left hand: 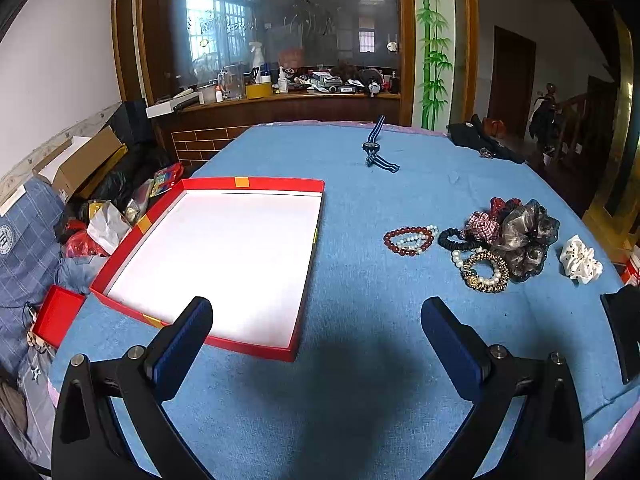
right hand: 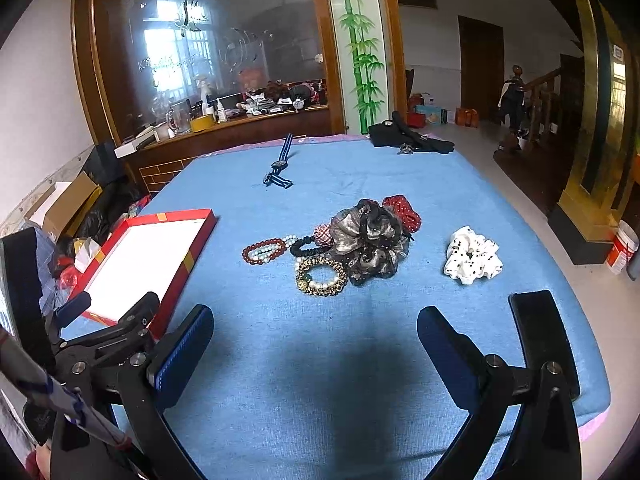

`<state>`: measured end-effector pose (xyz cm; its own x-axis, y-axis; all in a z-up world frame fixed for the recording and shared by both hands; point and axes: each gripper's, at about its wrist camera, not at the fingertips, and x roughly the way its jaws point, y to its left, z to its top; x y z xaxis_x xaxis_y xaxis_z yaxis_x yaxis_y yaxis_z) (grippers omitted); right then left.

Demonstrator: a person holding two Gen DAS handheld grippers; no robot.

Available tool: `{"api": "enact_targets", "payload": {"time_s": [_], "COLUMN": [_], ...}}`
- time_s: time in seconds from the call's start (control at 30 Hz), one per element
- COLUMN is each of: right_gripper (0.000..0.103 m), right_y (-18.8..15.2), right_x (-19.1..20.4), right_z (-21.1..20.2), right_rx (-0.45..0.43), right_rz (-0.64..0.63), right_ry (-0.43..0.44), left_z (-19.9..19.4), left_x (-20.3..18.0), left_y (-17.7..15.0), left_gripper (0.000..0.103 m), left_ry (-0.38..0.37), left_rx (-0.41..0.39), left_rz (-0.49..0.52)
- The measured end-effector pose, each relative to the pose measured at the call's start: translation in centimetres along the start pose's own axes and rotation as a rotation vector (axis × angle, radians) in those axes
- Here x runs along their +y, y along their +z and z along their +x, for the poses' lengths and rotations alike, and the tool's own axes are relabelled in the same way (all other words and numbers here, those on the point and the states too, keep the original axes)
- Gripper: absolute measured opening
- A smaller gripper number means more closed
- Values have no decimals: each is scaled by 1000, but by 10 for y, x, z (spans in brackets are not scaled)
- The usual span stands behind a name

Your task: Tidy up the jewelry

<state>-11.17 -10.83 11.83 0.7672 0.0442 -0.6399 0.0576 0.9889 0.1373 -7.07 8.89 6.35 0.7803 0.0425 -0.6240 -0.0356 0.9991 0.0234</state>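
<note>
Jewelry is seen heaped on the blue tablecloth (left hand: 360, 360), right of the red tray (left hand: 256, 185) and well apart from it: a dark red bead bracelet (left hand: 406, 240) paired with a pale one, a black hair tie (left hand: 456, 240), a gold and pearl bracelet (left hand: 485, 270), and a bundle of sheer scrunchies (left hand: 520, 236). A white spotted scrunchie (right hand: 472, 255) is lying alone further right, and a striped watch (left hand: 374, 148) is left at the far side. Nothing has been placed in the tray, so sorting is judged barely begun. The left gripper (left hand: 316, 320) is held wide and empty above the near cloth, and the right gripper (right hand: 316, 326) likewise. The outlying bead bracelet should be taken first, pinched across its beads, so that the tangled pile is not dragged along.
</note>
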Motion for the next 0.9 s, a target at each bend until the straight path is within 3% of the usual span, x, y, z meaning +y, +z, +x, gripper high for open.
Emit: {"api": "enact_targets", "payload": {"time_s": [0.17, 0.37, 0.47, 0.63, 0.77, 0.87, 0.9], "right_gripper": [103, 103, 101, 80, 73, 72, 64], "right_y": [6, 18, 20, 24, 30, 42, 47], "right_x": [-6, -34, -48, -64, -81, -93, -96], "right_z": [4, 9, 19, 34, 44, 55, 58], "right_rx": [14, 33, 59, 82, 79, 70, 78], "right_rz": [12, 75, 123, 146, 188, 223, 243], "right_ry": [19, 24, 58, 85, 88, 96, 110], "left_z": [6, 17, 24, 40, 38, 35, 34], "left_x": [2, 20, 27, 31, 15, 6, 6], "left_y": [2, 16, 22, 24, 27, 31, 33], "left_gripper": [103, 103, 103, 103, 103, 103, 103], "left_ry": [-24, -127, -144, -201, -263, -241, -237], "left_rx": [26, 91, 114, 165, 161, 157, 153], "left_rz": [4, -10, -6, 10, 65, 102, 100]}}
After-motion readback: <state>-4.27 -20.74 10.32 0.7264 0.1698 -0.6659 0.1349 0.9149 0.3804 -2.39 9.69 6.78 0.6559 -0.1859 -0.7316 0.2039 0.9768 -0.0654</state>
